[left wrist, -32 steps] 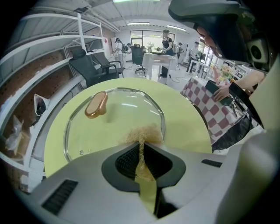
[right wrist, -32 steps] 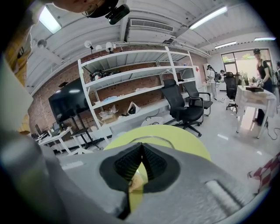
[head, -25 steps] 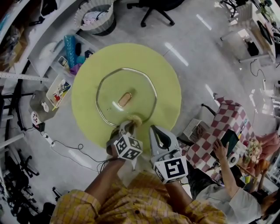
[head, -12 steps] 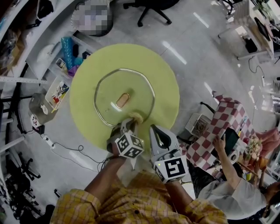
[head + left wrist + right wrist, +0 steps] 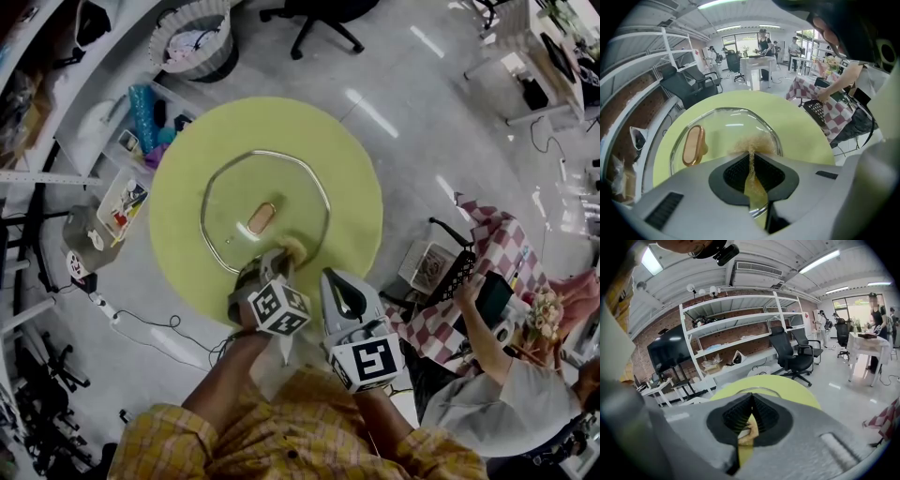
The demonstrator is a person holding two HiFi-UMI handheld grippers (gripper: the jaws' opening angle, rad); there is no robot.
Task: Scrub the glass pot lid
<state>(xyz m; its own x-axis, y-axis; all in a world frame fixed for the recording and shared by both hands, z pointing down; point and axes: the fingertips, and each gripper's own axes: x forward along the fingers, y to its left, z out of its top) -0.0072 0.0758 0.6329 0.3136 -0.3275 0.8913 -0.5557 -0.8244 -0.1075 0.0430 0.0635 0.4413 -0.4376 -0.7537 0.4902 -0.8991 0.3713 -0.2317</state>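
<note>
The left gripper [image 5: 751, 153] has its jaws clenched on a tuft of tan, fibrous scrub pad [image 5: 751, 142]. The tuft sticks out in front of the tips and spreads a little there. In the head view the pad [image 5: 292, 248] rests on the near-right part of the glass pot lid [image 5: 281, 187], just inside the metal rim.

The right gripper [image 5: 751, 397] has its jaws pressed together at the tips w/ nothing between them. A small tan shape shows through the gap lower down. It is probably the pad seen beyond the jaws, but this view is too dark to be sure. In the head view the right gripper [image 5: 327, 276] hangs just beside the left gripper [image 5: 278, 261], on its right, over the near edge of the table. It is off the lid.

The lid [image 5: 731, 124] lies flat, approx. in the middle of the round yellow-green table [image 5: 352, 187]. Almost all of it is ahead of the left jaws and somewhat to their left. Its oblong wooden-looking handle [image 5: 693, 145] is at the centre, well apart from the pad. The handle [image 5: 262, 217] has its long axis diagonal in the head view, running roughly away from the person.

So the left gripper is the nearer one and already has contact. In my judgement the scrubbing is at the near rim, and most of the glass is left to cover. The strokes should go forward and leftward, and pass beside the handle. Nothing holds the lid down, so it may slide on the table under pressure.
</note>
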